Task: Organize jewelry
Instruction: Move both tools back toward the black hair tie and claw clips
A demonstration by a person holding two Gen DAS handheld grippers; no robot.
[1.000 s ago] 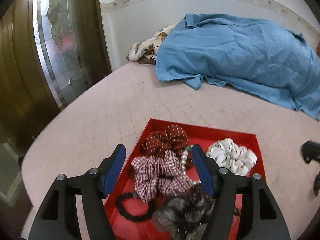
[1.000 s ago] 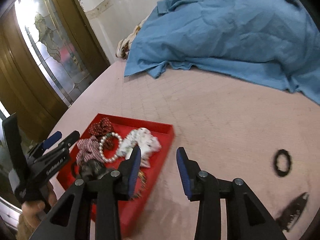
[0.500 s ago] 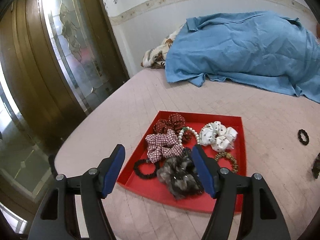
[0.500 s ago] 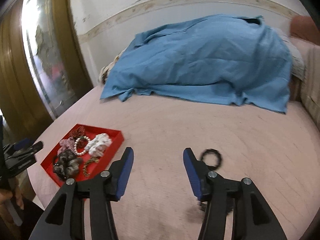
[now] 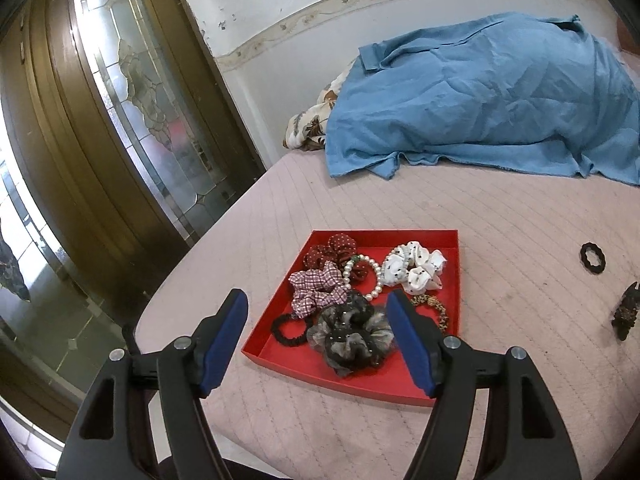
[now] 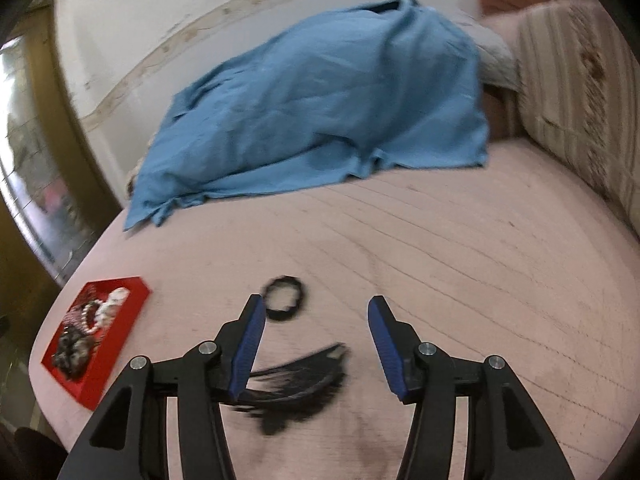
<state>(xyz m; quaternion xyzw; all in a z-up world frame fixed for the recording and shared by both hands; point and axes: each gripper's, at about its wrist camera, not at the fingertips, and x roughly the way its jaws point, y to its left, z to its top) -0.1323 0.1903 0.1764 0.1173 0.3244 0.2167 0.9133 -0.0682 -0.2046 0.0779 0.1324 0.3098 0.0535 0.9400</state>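
Left wrist view: the left gripper [image 5: 318,332] is spread, nothing between its blue pads, above the near left of a square red tray [image 5: 454,272] at frame centre on the quilted pink mattress [image 5: 520,208]. In the tray lie soft gathered rings: a dark red dotted scrunchie [image 5: 332,252], a checked scrunchie [image 5: 318,288], a white dotted scrunchie [image 5: 416,266], a grey furry scrunchie [image 5: 352,336], a bead bracelet [image 5: 370,276] and a thin black hair tie [image 5: 286,326]. At right, a crinkled black hair band [image 5: 592,257] lies flat; a dark hair claw [image 5: 626,314] runs roughly up-down.

Right wrist view: the right gripper [image 6: 316,332] is spread and empty above the blurred claw [image 6: 304,384], long axis lower left to upper right. The band [image 6: 283,294] lies just beyond; the tray [image 6: 128,320] sits lower left. A crumpled blue cloth [image 6: 320,120] fills the top.
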